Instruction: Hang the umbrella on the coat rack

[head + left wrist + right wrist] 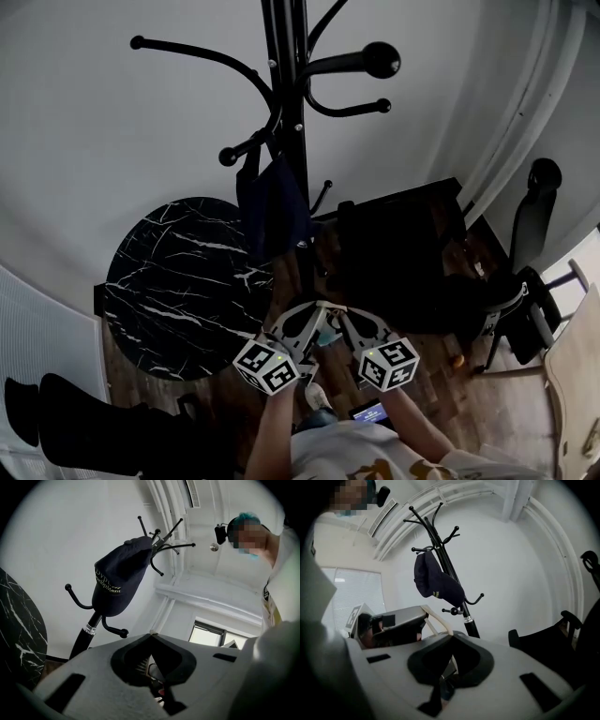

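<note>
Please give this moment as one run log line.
left tongs shut, empty | right tongs shut, empty | dark blue item hangs on coat rack

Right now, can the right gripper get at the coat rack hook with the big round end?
Probably yes: that hook is bare, and only open air lies between it and the right gripper, which is shut and holds nothing.

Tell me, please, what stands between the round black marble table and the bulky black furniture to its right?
In the head view, the black metal coat rack stands there, a dark navy fabric item hanging from a lower hook.
</note>
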`<state>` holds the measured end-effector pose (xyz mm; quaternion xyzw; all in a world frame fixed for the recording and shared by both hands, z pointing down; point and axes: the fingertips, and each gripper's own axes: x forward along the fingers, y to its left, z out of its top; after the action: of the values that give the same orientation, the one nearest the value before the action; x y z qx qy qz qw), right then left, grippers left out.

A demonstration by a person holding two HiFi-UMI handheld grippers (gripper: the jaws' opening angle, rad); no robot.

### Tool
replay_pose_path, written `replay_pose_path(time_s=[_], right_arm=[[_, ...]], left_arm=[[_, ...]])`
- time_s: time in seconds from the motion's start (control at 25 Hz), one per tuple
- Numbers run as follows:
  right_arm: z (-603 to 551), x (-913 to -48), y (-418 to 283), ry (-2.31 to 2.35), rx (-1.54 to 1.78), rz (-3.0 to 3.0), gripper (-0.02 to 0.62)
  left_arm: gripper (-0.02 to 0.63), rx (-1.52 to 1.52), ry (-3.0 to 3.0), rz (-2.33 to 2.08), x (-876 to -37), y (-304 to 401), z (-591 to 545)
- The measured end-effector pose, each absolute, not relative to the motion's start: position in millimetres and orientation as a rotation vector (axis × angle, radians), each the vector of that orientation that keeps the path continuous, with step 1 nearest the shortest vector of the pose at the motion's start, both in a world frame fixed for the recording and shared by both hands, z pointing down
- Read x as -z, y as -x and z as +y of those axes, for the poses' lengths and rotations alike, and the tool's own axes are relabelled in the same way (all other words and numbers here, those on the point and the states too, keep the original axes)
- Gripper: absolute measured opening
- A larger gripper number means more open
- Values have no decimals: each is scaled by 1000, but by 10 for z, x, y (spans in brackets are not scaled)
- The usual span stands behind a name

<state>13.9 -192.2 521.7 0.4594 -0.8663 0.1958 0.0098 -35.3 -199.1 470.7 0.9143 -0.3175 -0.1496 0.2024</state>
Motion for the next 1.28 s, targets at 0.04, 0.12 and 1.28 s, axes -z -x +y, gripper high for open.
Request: replay_pose_path(time_s=[0.04, 0.12, 1.28], right_arm=[[-1958, -5226, -123, -1440, -616, -2702, 11], [-2029, -5237, -92, -1451, -619, -2698, 11], [-2479, -5104, -85, -1588, -606, -2716, 11]], left_arm=[[18, 415, -2552, -879, -4715, 368, -2030], [18, 409, -2553, -863, -4732, 401, -2108], [18, 395, -2623, -773, -4629, 467, -2580]])
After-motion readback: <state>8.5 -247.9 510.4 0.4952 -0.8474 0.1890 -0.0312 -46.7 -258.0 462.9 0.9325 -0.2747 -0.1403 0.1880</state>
